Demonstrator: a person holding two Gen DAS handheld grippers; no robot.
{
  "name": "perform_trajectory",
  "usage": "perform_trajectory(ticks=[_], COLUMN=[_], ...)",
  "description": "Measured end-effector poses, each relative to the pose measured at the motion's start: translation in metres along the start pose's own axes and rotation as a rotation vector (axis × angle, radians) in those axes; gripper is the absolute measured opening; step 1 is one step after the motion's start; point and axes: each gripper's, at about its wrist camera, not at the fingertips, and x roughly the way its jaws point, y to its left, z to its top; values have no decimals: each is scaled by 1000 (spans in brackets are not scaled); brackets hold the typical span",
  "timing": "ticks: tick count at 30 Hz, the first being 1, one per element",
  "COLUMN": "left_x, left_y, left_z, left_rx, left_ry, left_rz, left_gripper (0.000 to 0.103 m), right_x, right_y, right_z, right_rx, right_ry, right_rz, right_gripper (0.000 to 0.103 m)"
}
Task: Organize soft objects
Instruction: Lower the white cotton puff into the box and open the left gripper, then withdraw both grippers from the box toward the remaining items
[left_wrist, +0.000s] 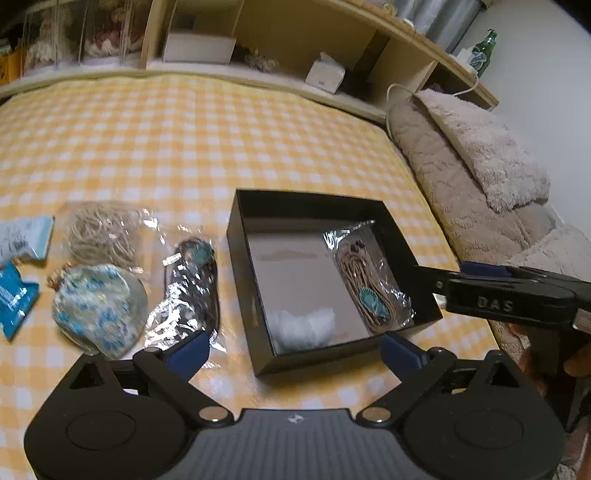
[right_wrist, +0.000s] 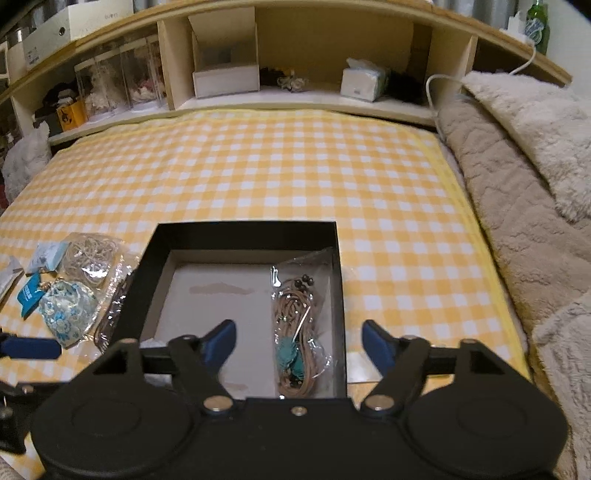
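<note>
Left gripper (left_wrist: 291, 349): jaws spread wide, nothing between them, poised above the near wall of the black box (left_wrist: 258, 295). Right gripper (right_wrist: 299, 341): likewise open and empty, hanging over the box's near right part, directly above the bagged tan cord (right_wrist: 295, 332) (teal charm visible through the plastic) lying along the right inner wall. Judged step: release done, next item to be fetched.

To do well:
- Lift clear of the box rim before swinging left.
- Choose the nearest item: dark cord bag (left_wrist: 192, 291), just left of the box, beside the left gripper's left pad.
- Pinch plastic and contents together (crinkly film slips).
- Place in the bare left part of the box.

Further left on the checked bedcover (left_wrist: 184, 140): patterned pouch (left_wrist: 98, 310), beige cord bag (left_wrist: 103, 236).
</note>
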Motion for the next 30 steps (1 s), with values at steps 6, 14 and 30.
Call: perform_trajectory(ticks=[6,14,30], left_x=[-20,-60,-120], left_y=[9,28,93], left_z=[10,30,43], left_rx=[20,39,87], left_ry=[-67,-197,-385], left_rz=[22,54,166], left_gripper=[103,103,103], right_x=[-22,-42,-54], right_y=[5,12,86], right_z=[5,16,24], right_rx=[32,108,105], right_ry=[-109,-249,-424], right_rz=[-10,-14,33], right_gripper=[103,103,103])
